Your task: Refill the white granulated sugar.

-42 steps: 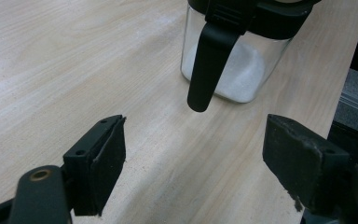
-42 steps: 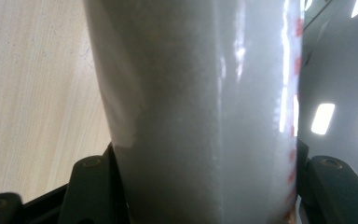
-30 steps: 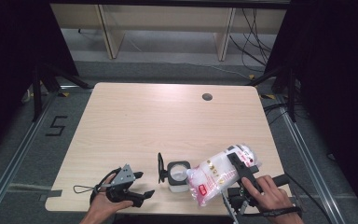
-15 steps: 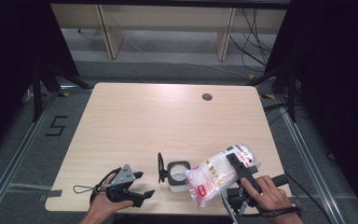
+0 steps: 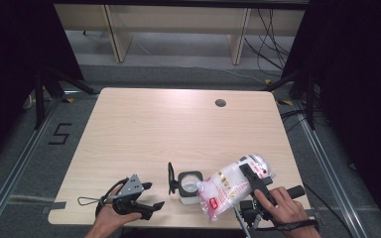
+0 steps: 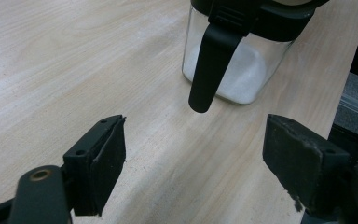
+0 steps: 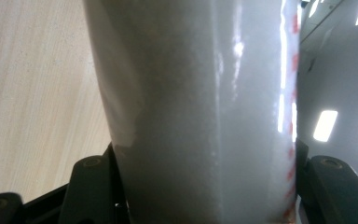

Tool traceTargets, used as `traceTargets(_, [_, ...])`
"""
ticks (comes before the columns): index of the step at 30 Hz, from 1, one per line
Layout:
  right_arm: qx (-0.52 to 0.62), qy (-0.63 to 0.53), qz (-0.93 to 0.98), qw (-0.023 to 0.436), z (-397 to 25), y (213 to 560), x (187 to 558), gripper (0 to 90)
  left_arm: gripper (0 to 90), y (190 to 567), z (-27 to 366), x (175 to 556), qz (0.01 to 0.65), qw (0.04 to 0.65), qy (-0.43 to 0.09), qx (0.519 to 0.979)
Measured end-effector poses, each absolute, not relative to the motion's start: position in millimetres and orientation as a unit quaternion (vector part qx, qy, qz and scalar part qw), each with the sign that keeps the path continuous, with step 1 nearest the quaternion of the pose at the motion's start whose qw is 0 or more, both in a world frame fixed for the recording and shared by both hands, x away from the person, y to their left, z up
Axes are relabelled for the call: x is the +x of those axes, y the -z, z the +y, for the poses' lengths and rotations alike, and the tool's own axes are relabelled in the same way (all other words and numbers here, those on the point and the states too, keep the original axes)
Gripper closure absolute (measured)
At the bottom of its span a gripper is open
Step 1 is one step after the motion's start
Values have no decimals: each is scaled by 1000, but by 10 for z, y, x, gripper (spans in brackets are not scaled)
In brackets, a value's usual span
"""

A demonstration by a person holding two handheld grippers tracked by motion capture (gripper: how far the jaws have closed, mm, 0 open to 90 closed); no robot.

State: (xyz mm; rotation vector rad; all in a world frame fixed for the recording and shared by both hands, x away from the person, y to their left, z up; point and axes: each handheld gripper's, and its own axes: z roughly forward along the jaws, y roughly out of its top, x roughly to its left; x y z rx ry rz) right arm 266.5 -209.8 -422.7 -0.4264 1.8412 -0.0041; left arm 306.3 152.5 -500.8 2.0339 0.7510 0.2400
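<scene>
A clear square jar (image 5: pixel 189 187) with a black rim stands near the table's front edge, its black flip lid (image 5: pixel 171 178) swung open to the left. White grains cover its bottom (image 6: pixel 235 70), and the lid hangs in front of it (image 6: pixel 212 60). My right gripper (image 5: pixel 250 191) is shut on a clear bag of white grains (image 5: pixel 233 186) with red print, tilted toward the jar's mouth. The bag (image 7: pixel 200 107) fills the space between the right jaws. My left gripper (image 5: pixel 151 198) rests open left of the jar, nothing between its pads (image 6: pixel 107 158).
The light wooden table (image 5: pixel 178 129) has a round cable hole (image 5: pixel 221 103) at the back right. Shelving stands beyond the far edge. The jar and both hands sit close to the table's front edge (image 5: pixel 178 222).
</scene>
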Motion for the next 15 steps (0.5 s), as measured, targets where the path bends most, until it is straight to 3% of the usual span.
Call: traceTargets(15, [-183,4,792,582,-2117,4224,2681,425,208,5006,1522,3058,310,468,-93,822])
